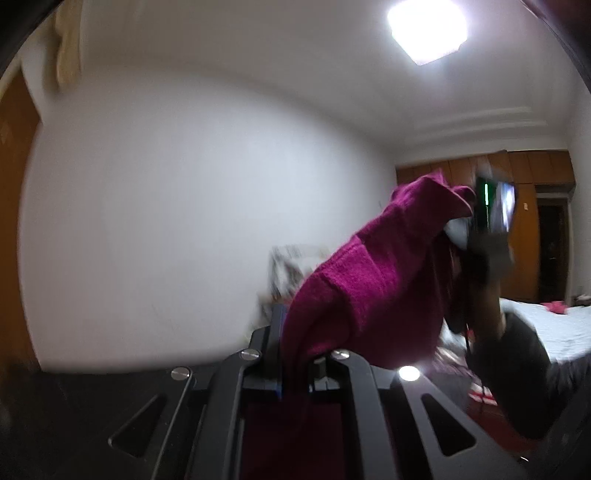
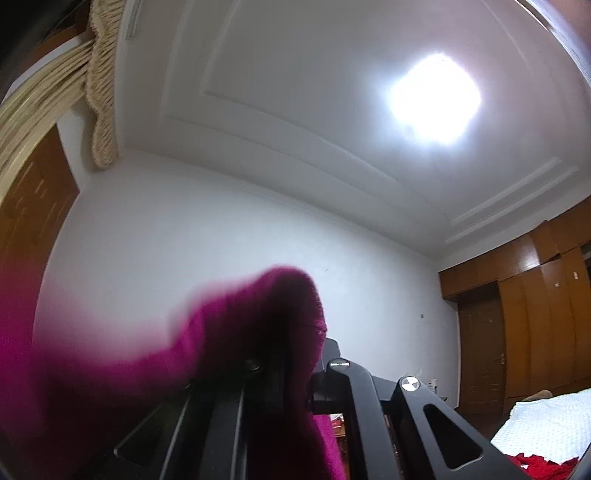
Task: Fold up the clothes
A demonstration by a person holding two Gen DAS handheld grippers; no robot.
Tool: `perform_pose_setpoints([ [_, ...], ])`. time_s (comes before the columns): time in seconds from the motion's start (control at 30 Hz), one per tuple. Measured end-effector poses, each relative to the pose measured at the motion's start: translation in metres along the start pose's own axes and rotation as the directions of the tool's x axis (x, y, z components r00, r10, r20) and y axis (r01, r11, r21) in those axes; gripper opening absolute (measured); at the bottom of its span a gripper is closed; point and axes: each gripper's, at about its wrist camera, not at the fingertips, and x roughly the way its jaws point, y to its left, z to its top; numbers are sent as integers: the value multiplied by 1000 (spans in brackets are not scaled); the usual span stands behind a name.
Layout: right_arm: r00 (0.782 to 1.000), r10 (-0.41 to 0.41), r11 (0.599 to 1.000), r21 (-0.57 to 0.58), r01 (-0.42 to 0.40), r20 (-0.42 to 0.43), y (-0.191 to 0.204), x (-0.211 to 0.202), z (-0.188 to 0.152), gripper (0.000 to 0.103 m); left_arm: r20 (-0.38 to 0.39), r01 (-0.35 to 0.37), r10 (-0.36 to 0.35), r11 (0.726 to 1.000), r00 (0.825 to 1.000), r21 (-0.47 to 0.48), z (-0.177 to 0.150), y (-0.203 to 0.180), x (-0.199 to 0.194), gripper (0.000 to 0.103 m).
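Left wrist view: my left tool [image 1: 295, 365] clamps the magenta garment [image 1: 369, 280], lifted above the bed [image 1: 561, 325]; my right tool [image 2: 295, 365] grips its other end.

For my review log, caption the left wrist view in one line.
Left gripper shut on a magenta garment, lifted toward the right gripper, bed behind.

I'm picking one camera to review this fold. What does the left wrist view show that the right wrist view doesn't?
Only the left wrist view shows the right gripper from outside, gripping the far end of the magenta garment, plus the person's dark sleeve. Only the right wrist view shows the fringed curtain sharply and a wardrobe door handle. Both show the garment, ceiling light, wardrobes and bed.
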Motion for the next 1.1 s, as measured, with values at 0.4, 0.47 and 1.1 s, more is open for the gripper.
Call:
perform_pose_setpoints([
  [0.4,998,67,992,-104,-66,8,52,-16,5,6,-215,283,-310,948,926,-148,-96,-56,62,66],
  [0.47,998,66,992,-109,-66,3,60,-12,7,6,-185,307,-331,940,925,-148,-87,-35,40,71],
  [1.1,997,83,991,-105,-82,6,42,-8,4,6,-264,414,-476,873,839,-256,-91,-44,69,68],
])
